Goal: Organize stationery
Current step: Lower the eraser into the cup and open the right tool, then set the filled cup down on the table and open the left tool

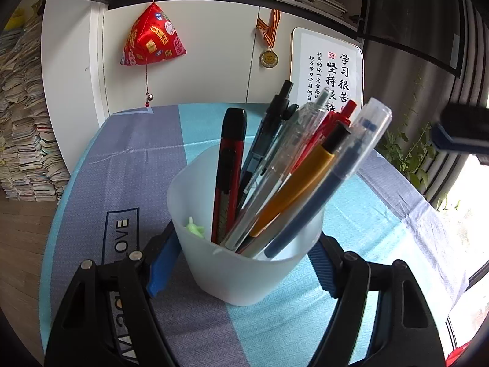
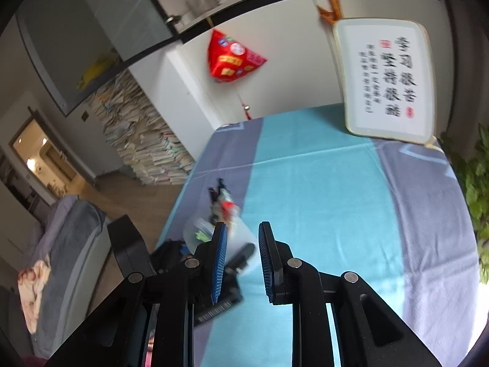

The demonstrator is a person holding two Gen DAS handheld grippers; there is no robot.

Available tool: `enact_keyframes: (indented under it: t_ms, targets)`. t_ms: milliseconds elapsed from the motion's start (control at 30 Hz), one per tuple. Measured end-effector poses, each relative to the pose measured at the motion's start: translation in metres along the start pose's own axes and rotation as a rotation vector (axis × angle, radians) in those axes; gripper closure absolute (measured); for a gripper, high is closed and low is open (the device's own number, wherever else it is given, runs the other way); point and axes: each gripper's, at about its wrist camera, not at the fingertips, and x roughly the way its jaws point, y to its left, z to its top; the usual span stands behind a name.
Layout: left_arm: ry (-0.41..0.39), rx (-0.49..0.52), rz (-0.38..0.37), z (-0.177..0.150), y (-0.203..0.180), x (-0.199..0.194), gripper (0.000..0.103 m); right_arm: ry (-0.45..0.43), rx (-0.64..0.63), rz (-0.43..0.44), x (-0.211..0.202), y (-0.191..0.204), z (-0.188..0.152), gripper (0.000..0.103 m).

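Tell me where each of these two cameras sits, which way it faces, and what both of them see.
Left wrist: sits on the left gripper, faces forward and down over the cup of pens; its blue pads flank the cup.
Right wrist: sits on the right gripper, faces across the tablecloth, blurred; its jaws stand apart with nothing between them.
Shared: the cup, the red hanging ornament, the calligraphy board, the tablecloth. The right gripper also shows in the left view.

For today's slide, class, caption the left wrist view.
Left gripper shut on a cup of pens on the table.
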Motion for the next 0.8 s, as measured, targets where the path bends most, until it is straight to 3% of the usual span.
enact_keyframes:
  t_ms: [167,433,667,800]
  targets:
    - [-0.019,0.036,0.025,0.004,-0.004,-0.004,0.026,-0.03,0.096,-0.037,-0.027,-0.043,-0.027,0.081]
    - [-0.06,0.116,0.026,0.007,-0.01,-0.017,0.025,0.003,0.25,-0.087,-0.033,-0.098,-0.056,0.081]
    - [-0.059,0.159,0.015,0.013,-0.006,-0.011,0.032,-0.003,0.286,-0.062,-0.036,-0.112,-0.063,0.081]
    - [-0.079,0.192,0.072,0.012,-0.02,-0.01,0.032,-0.014,0.288,-0.065,-0.041,-0.118,-0.067,0.081]
